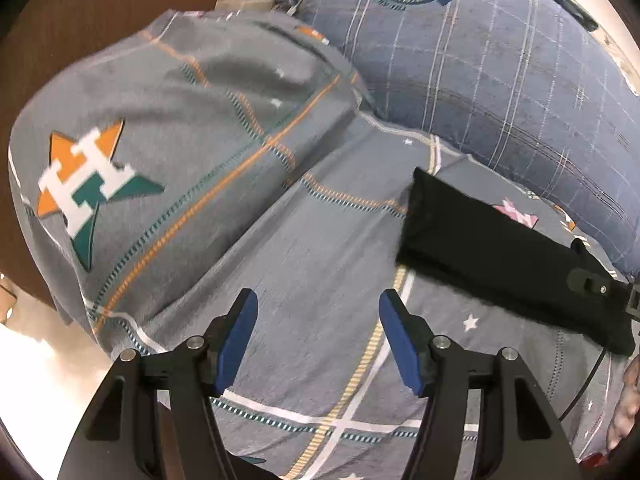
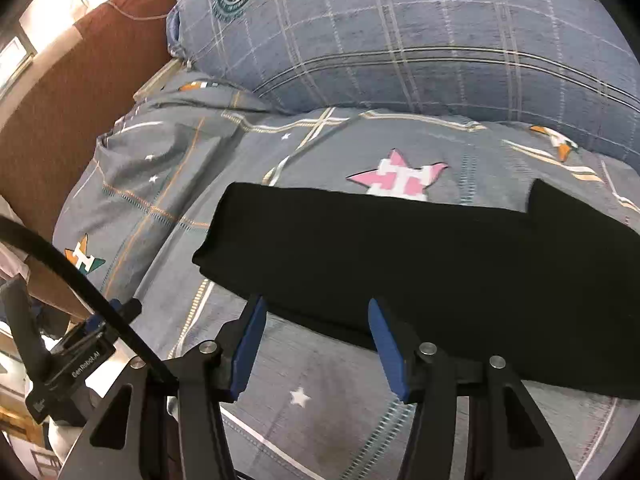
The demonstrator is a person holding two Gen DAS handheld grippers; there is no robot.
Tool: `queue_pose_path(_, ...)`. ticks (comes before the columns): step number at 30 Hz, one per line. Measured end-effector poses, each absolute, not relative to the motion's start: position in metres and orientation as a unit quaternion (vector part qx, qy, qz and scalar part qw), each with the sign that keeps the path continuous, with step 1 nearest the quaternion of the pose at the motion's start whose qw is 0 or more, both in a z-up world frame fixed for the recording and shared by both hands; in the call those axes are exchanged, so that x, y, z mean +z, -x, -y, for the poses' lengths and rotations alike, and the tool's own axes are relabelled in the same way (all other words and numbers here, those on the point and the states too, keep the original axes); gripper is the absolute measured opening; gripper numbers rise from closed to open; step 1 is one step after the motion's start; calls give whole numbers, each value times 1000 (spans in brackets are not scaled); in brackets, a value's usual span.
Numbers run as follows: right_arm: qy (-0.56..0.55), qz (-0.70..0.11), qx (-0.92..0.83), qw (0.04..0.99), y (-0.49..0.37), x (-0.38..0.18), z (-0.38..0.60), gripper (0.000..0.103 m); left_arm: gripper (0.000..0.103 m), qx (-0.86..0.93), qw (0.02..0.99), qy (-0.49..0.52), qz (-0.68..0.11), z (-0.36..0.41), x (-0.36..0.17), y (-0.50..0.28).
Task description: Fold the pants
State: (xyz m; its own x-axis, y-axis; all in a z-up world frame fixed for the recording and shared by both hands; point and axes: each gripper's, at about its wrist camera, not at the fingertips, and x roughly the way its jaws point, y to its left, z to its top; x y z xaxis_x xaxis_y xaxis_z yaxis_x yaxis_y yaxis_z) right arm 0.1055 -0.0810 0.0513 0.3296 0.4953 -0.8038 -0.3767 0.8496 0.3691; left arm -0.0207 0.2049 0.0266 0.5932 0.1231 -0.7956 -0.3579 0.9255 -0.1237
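The black pants (image 2: pixel 400 256) lie folded into a long flat strip on the grey bedsheet (image 2: pixel 320 400). In the left wrist view the pants (image 1: pixel 500 248) lie at the right, running away toward the right edge. My right gripper (image 2: pixel 316 308) is open, its blue pads at the strip's near long edge, close to the left end; the pads do not press on the cloth. My left gripper (image 1: pixel 318 304) is open above bare sheet, left of the pants' end, with nothing between its fingers.
A big blue plaid quilt (image 2: pixel 400 40) bulges behind the pants. A grey pillow with an orange and green star (image 1: pixel 160 140) lies at the left by the brown headboard (image 2: pixel 60 100). A person's hand (image 1: pixel 628 400) shows at the right edge.
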Motion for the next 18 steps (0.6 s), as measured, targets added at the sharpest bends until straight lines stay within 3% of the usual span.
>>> queue_pose_path(18,-33,-531,261,806,-105,42,66,63,62,131,868,163,-450,-213,11,19)
